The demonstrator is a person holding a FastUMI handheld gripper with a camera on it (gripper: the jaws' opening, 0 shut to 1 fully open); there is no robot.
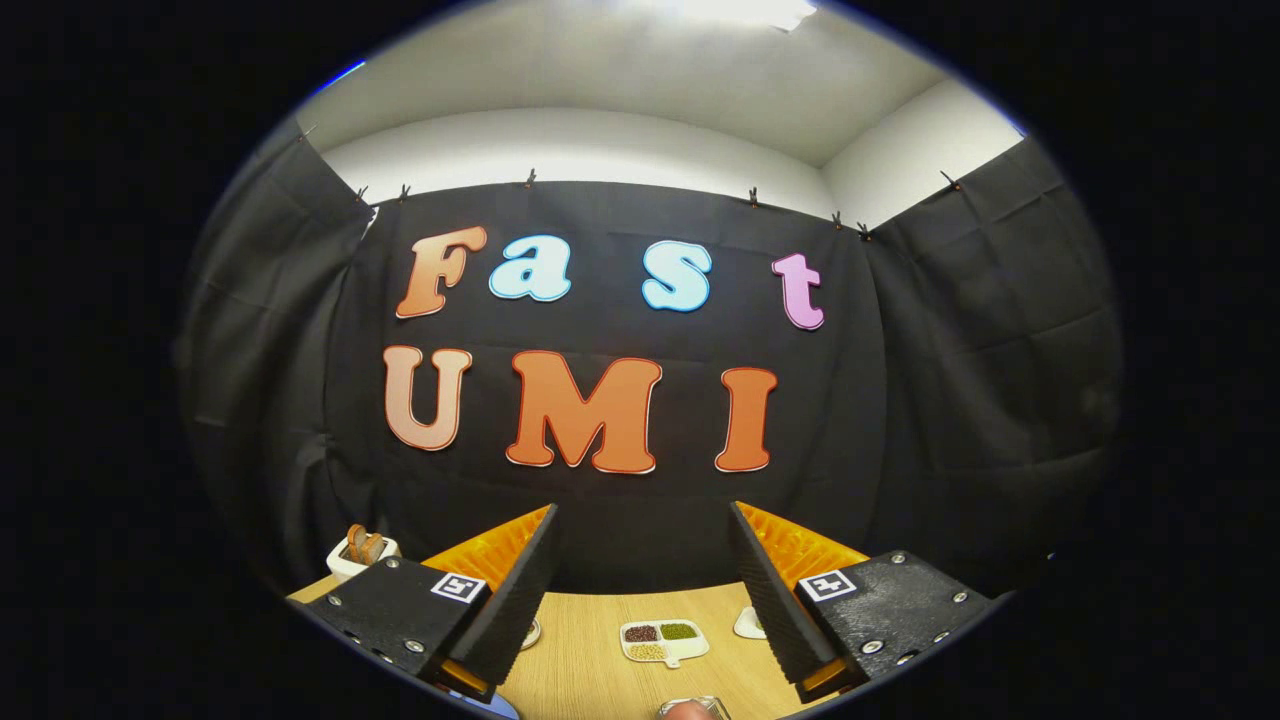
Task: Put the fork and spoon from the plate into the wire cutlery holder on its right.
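The gripper (642, 560) hangs wide open and empty above the wooden bench (590, 660), a divided snack dish (664, 641) lying between its fingers.

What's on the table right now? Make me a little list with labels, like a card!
gripper: held up above the table, fingers wide apart, nothing between them
table: light wood
small tray: white, between the fingers, three compartments with dark red, green and pale grains
white holder: beyond the left finger, something brown standing in it
white dish: small, partly hidden by the right finger
fork, spoon: cannot tell
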